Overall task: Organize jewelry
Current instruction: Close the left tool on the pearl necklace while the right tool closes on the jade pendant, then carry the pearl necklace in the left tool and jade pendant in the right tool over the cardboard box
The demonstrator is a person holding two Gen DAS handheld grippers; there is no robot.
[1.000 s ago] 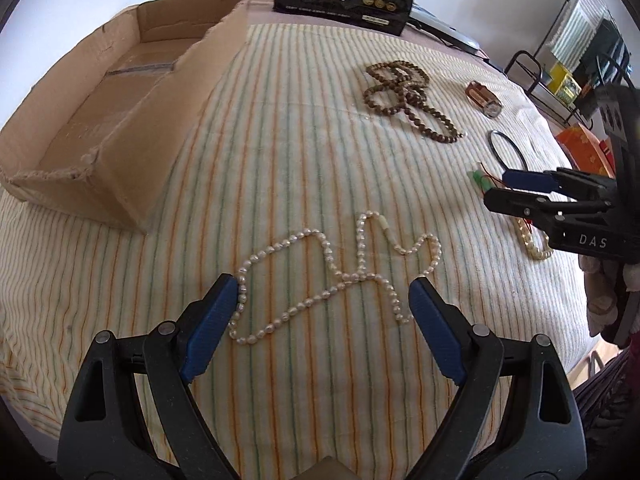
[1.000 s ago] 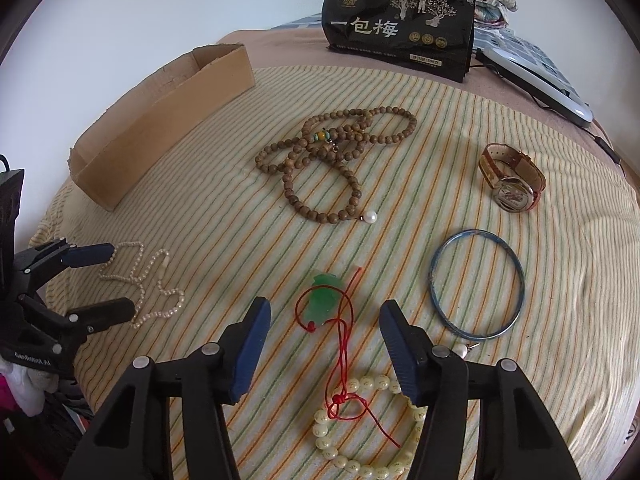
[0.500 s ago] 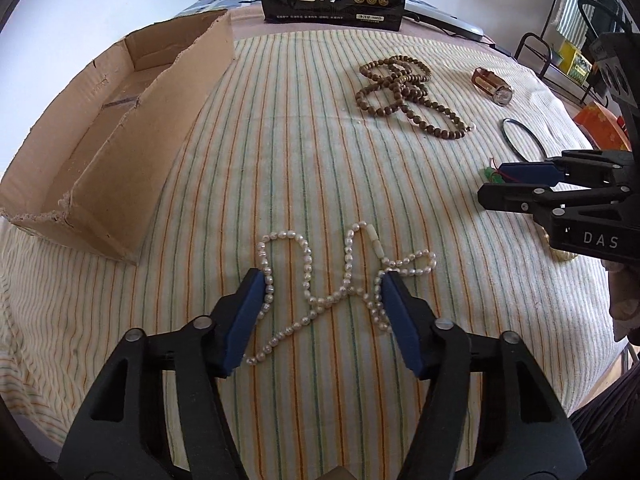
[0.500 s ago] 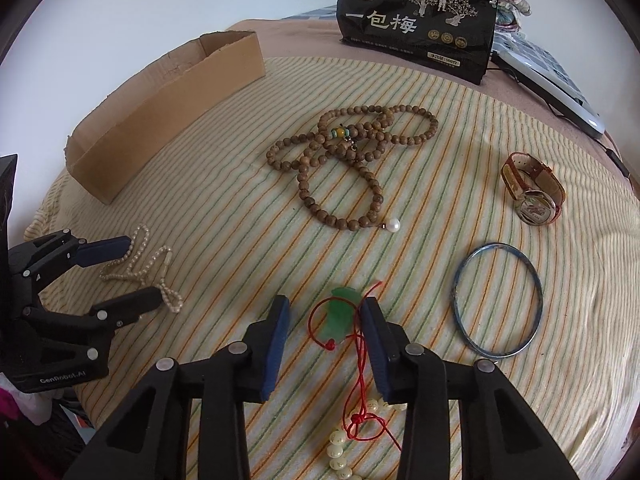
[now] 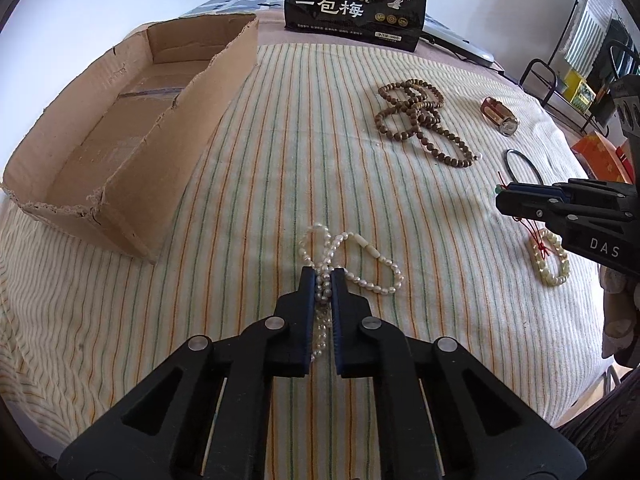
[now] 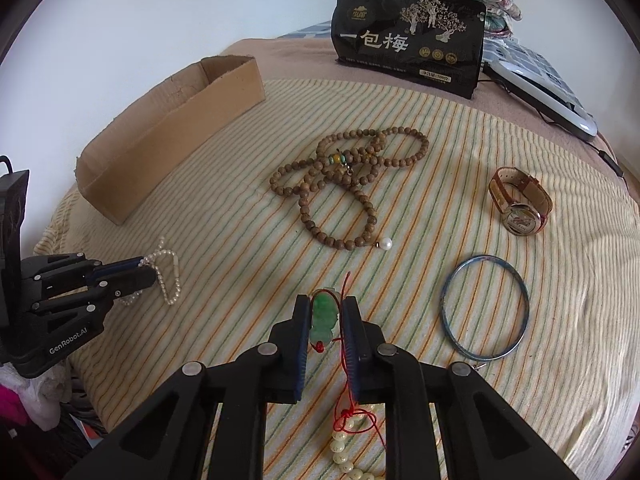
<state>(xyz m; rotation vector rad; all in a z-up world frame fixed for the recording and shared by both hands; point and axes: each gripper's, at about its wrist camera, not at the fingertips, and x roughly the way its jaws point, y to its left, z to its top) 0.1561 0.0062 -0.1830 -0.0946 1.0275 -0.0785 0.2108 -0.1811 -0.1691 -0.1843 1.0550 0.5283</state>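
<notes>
A white pearl necklace (image 5: 360,268) lies bunched on the striped cloth, and my left gripper (image 5: 323,271) is shut on its middle strands. In the right wrist view the same left gripper (image 6: 146,270) holds the pearl necklace (image 6: 168,276) at the left. A green jade pendant (image 6: 322,316) on a red cord (image 6: 344,400) sits between the pads of my right gripper (image 6: 326,300). Its jaws are closing and touch the pendant on both sides. The cord runs back to a cream bead bracelet (image 5: 550,258).
An open cardboard box (image 5: 160,184) stands at the left. A brown wooden bead necklace (image 6: 348,184), a wristwatch (image 6: 520,200) and a blue bangle (image 6: 484,308) lie on the cloth. A black snack bag (image 6: 408,48) stands at the back edge.
Both grippers' jaws have come together from wide open: the left around the pearl strands, which bunched up, and the right around the green pendant.
</notes>
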